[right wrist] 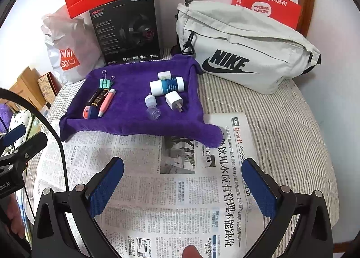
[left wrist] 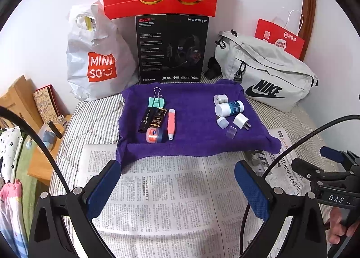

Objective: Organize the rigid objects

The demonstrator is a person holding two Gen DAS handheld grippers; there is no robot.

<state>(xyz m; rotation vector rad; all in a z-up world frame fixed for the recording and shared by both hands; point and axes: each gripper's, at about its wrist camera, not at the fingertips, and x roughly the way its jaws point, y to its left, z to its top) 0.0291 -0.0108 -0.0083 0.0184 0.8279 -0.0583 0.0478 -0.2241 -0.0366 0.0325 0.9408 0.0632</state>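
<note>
Sorting looks nearly done or paused: on the towel (left wrist: pixel 193 123), clip (left wrist: pixel 156 101), tubes and pink pen (left wrist: pixel 171 126) lie left, white bottle (left wrist: pixel 229 108), plug (left wrist: pixel 241 121) and caps right. Left gripper (left wrist: pixel 177 181) and right gripper (right wrist: pixel 182 179) hover over newspaper (right wrist: pixel 157 190), jaws wide, empty. Next probably a reach forward.

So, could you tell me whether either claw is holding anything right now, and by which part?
Nothing is held. The left claw and right claw are both open over the newspaper, short of the purple towel.
</note>
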